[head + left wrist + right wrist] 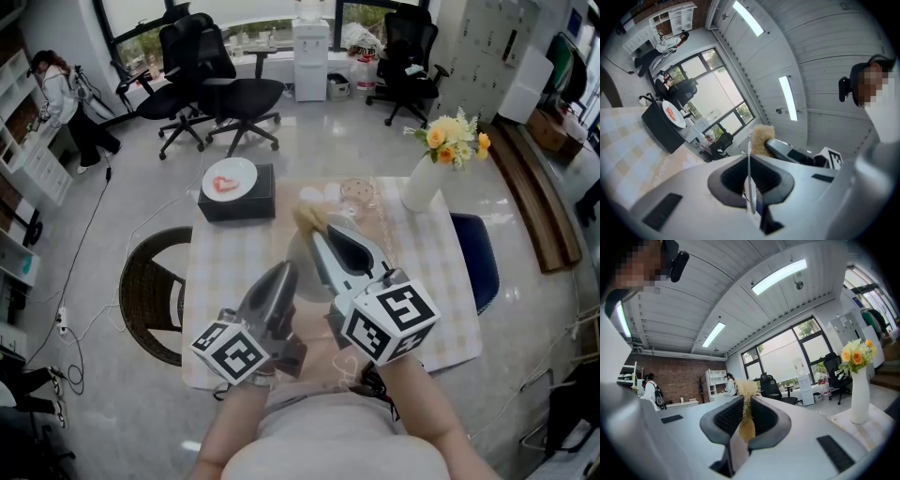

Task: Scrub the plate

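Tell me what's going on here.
A person holds a gripper in each hand above the table. The left gripper is shut on a thin plate. The right gripper is shut on a tan scrubber, raised right beside it. Whether they touch is unclear. A red-smeared plate sits on a black box.

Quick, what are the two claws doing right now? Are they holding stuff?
The left claw is shut on the thin edge of the plate.
The right claw is shut on the fuzzy tan scrubber.
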`<state>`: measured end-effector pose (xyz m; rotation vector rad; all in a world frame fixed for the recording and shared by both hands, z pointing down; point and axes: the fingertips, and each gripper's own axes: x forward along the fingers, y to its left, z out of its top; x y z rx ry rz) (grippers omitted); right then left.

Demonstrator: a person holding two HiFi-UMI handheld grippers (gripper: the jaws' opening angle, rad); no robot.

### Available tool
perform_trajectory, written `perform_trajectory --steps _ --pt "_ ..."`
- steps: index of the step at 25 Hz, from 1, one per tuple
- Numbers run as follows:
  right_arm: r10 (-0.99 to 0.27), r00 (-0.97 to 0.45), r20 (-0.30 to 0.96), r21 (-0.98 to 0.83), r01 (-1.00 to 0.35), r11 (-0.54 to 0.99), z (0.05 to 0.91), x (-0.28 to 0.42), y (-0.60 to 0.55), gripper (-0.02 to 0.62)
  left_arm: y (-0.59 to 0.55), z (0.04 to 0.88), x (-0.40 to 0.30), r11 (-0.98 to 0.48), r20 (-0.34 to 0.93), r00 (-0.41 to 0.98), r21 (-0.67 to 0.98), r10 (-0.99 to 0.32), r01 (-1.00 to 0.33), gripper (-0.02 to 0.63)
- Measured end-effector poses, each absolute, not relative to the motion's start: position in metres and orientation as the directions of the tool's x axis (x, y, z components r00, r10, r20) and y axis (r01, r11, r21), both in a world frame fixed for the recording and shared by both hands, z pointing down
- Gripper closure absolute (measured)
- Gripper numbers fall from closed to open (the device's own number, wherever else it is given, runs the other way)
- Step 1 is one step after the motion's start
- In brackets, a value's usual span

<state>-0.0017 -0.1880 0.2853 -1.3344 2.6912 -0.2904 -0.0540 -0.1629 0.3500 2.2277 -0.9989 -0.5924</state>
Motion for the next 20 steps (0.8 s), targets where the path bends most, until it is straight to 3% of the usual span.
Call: perform_trajectory --steps 20 --pt "-0.855 -0.519 -0.009 -0.225 -0.832 0.507 0.293 0.029 -0.204 0.548 -0.162 0.349 -0.053 -0.528 -0.147 0.616 0.686 -0.774 -0.500 0.586"
